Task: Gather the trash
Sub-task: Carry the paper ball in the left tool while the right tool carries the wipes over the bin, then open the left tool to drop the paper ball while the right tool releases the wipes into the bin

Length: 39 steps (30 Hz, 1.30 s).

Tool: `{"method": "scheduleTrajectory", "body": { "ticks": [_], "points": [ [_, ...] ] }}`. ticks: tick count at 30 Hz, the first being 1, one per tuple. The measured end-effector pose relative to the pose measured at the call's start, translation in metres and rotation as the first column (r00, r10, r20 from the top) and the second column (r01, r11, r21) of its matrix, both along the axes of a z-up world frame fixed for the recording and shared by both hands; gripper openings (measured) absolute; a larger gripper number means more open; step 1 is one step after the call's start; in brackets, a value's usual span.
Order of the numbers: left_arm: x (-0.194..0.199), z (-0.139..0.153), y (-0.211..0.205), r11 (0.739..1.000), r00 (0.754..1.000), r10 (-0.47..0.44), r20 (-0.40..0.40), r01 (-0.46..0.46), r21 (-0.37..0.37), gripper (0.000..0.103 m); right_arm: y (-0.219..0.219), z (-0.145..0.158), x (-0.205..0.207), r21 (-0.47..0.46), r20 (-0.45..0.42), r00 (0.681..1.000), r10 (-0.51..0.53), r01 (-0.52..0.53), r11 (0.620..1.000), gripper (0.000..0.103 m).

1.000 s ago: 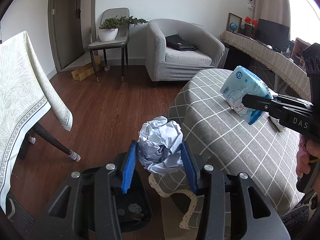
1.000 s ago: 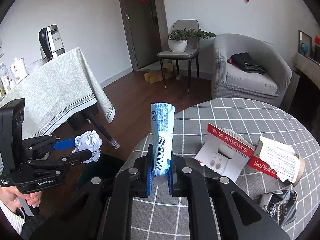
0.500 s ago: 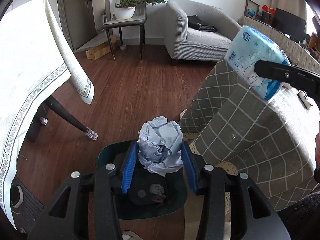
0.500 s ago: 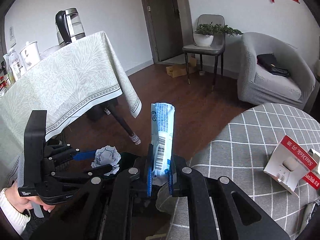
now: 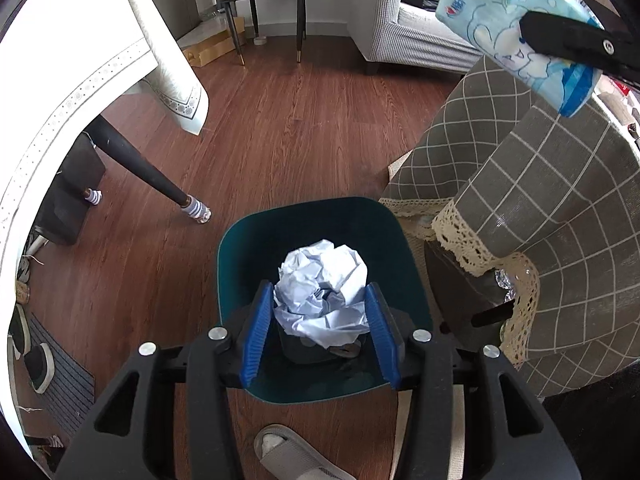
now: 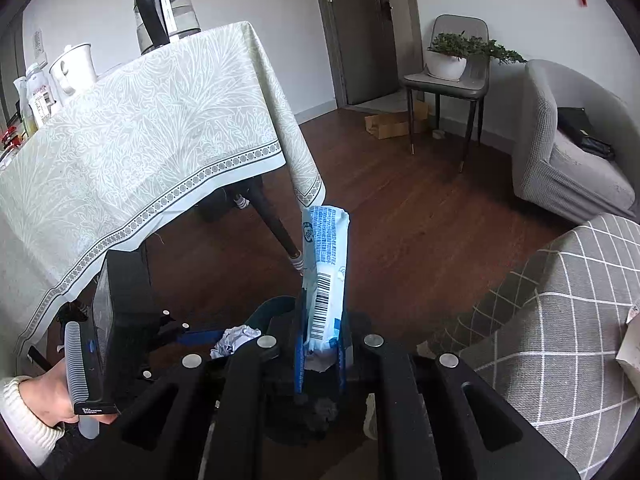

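Observation:
My left gripper (image 5: 320,312) is shut on a crumpled white paper ball (image 5: 322,284) and holds it directly above the open dark teal trash bin (image 5: 236,256) on the floor. The ball also shows in the right wrist view (image 6: 234,340). My right gripper (image 6: 320,344) is shut on a light blue tissue packet (image 6: 326,272), held upright. In the left wrist view the packet (image 5: 496,20) hangs at the top right, above the grey checked tablecloth. The bin rim (image 6: 276,304) shows just below the packet.
A round table with a grey checked cloth (image 5: 540,184) stands right of the bin. A table with a pale green cloth (image 6: 140,132) and a dark leg (image 5: 140,168) is to the left. A slipper (image 5: 288,456) lies near the bin. A grey armchair (image 6: 568,152) stands behind.
Both grippers have swung away from the round table and tilted down toward the floor. The paper ball now hangs over the bin opening; the packet has come closer to the bin.

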<state>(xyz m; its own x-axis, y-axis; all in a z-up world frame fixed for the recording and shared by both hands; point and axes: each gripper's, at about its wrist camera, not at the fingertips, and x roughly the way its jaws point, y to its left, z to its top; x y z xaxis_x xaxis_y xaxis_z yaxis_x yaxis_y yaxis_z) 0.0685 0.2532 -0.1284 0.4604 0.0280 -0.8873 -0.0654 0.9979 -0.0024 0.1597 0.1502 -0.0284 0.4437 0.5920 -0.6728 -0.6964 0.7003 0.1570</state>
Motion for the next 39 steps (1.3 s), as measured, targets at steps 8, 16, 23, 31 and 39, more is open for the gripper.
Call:
{"method": "scheduleTrajectory", "body": {
  "ticks": [8,16,23,31,39],
  "points": [
    [-0.011,-0.006,0.017,1.000,1.000,0.015,-0.005,-0.015,0.004,0.061,0.027,-0.024,0.002,-0.028,-0.046,0.999,0.027,-0.028,0.999,0.012],
    [-0.021,0.005,0.031,0.999,0.998,0.042,0.037,-0.042,0.006,0.061,0.048,-0.051,0.004,-0.075,-0.093,0.995,0.041,-0.048,0.996,0.012],
    [-0.029,0.028,0.036,0.998,0.992,0.056,0.110,-0.056,-0.008,0.061,0.062,-0.079,0.008,-0.123,-0.147,0.988,0.048,-0.067,0.990,0.012],
    [-0.036,0.062,0.039,0.997,0.974,0.078,0.214,-0.073,-0.032,0.054,0.077,-0.112,0.003,-0.167,-0.212,0.975,0.067,-0.103,0.981,0.012],
    [-0.041,0.094,0.037,0.996,0.953,0.085,0.290,-0.079,-0.032,0.043,0.088,-0.141,-0.006,-0.231,-0.262,0.962,0.082,-0.145,0.962,0.012]
  ]
}}
